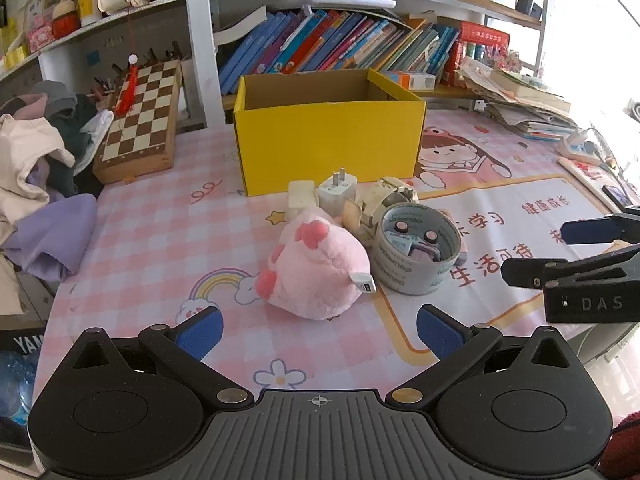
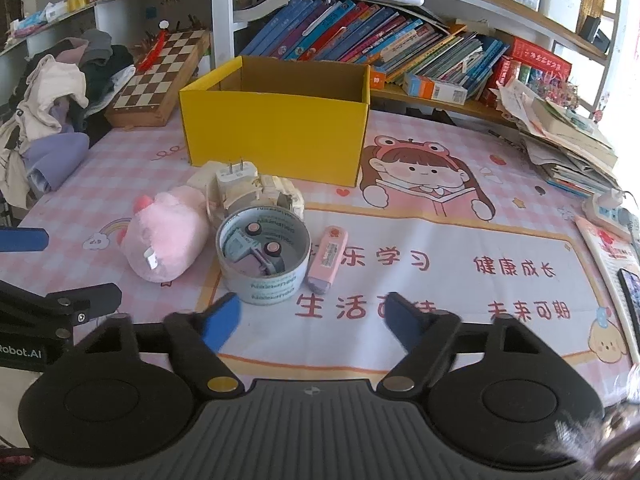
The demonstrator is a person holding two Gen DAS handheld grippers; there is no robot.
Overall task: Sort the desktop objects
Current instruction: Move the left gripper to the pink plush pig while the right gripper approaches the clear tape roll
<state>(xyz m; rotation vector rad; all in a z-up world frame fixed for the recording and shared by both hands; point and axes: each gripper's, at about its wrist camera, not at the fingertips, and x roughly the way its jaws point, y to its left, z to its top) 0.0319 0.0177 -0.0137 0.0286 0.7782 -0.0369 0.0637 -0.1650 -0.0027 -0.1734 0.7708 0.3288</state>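
A yellow cardboard box stands open at the back of the desk. In front of it lie a pink plush toy, a white charger plug, a white toy car, and a tape roll with a small toy car inside. A pink stick-shaped item lies right of the roll. My left gripper is open, just short of the plush toy. My right gripper is open with nothing between its fingers, just short of the roll.
A chessboard box and a pile of clothes lie at the left. Books fill the shelf behind the box. Stacked papers, a power strip and a phone sit at the right edge.
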